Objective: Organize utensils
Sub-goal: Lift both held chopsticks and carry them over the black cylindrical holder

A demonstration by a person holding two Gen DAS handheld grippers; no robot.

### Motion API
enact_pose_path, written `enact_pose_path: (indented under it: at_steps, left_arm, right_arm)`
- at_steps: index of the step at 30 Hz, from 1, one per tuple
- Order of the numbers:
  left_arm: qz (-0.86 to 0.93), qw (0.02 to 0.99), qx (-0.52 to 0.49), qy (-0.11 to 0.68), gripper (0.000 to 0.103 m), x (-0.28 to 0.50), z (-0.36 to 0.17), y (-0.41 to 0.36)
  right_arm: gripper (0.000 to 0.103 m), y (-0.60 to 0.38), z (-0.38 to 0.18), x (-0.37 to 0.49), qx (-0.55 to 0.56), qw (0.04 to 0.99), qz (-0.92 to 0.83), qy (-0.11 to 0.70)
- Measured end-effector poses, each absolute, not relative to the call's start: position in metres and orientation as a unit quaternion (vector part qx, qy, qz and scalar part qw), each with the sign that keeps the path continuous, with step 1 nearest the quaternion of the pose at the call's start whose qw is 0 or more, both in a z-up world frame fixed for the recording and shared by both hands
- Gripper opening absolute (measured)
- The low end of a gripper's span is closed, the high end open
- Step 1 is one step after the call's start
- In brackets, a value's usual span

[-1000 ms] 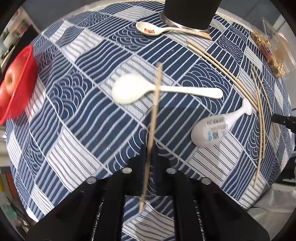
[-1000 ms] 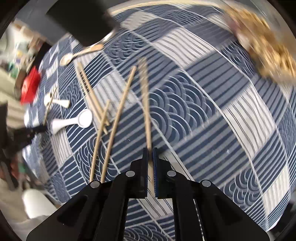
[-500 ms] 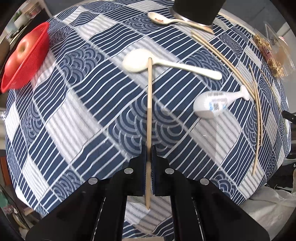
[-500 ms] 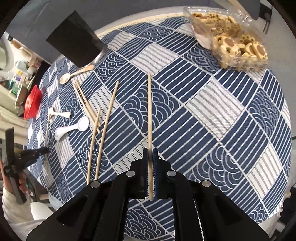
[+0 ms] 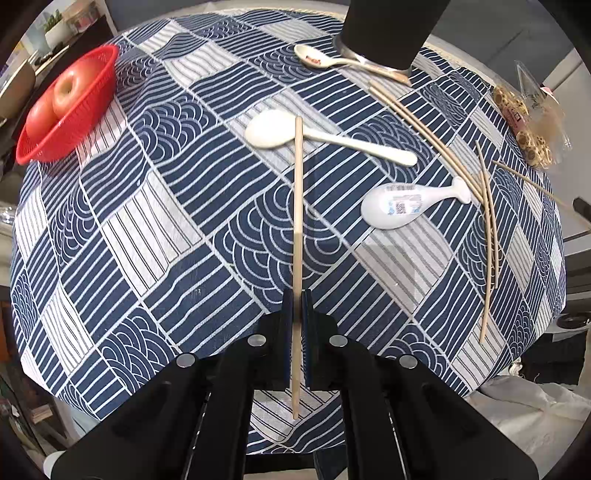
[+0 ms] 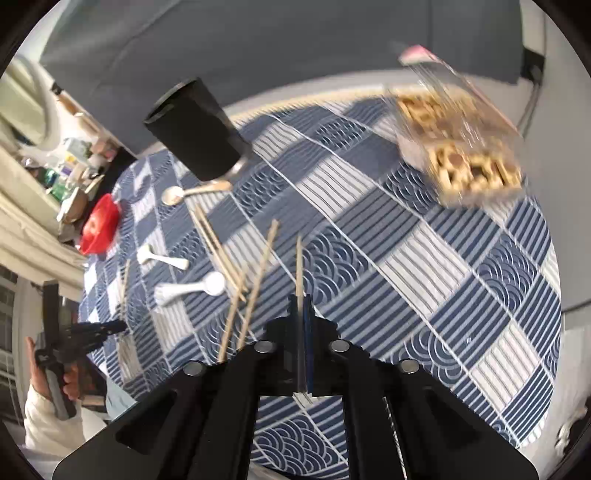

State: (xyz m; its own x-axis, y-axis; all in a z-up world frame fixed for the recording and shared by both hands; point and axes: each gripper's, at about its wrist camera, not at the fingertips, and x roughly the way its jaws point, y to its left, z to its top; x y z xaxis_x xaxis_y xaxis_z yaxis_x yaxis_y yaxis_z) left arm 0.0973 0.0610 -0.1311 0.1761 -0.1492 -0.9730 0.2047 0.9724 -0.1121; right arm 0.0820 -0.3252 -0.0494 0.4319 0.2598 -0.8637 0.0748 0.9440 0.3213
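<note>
A: What do the left tongs (image 5: 296, 295) have?
B: They are clamped on one chopstick (image 5: 297, 236), which runs straight out ahead over the blue patterned cloth (image 5: 155, 236) on the worktop, its far end near the bowl of a white spoon (image 5: 317, 137).
A: And the right tongs (image 6: 301, 301)?
B: Clamped on another chopstick (image 6: 299, 262), held above the cloth.
A: The other utensils?
B: A second white spoon with a label (image 5: 410, 205) lies beside the first, loose chopsticks (image 5: 489, 240) lie to its right, and a small patterned spoon (image 5: 332, 61) rests against the black cup (image 5: 388, 33). A red basket with apples (image 5: 70, 110) sits at the far left edge.
</note>
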Motion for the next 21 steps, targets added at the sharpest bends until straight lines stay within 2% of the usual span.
enact_pose_path:
  at_steps: [7, 8, 15, 19, 21]
  left_arm:
    - [-0.124, 0.783, 0.028, 0.609, 0.005, 0.119, -0.111, 0.047]
    - [-0.124, 0.785, 0.028, 0.607, 0.005, 0.126, -0.112, 0.037]
    - [-0.12, 0.792, 0.021, 0.598, 0.005, 0.135, -0.106, 0.023]
    - [-0.118, 0.79, 0.02, 0.601, 0.005, 0.137, -0.106, 0.019]
    - [-0.12, 0.788, 0.02, 0.604, 0.005, 0.14, -0.107, 0.017]
  right_arm:
    - [0.001, -0.314, -0.041, 0.096, 0.126, 0.84, 0.057, 0.524]
    - [0.004, -0.314, -0.044, 0.097, 0.125, 0.839, 0.059, 0.527]
    - [0.005, -0.308, -0.086, 0.105, 0.098, 0.819, 0.055, 0.563]
    - [0.019, -0.296, -0.105, 0.109, 0.072, 0.81, 0.06, 0.579]
    - [0.021, -0.289, -0.114, 0.112, 0.065, 0.803, 0.062, 0.589]
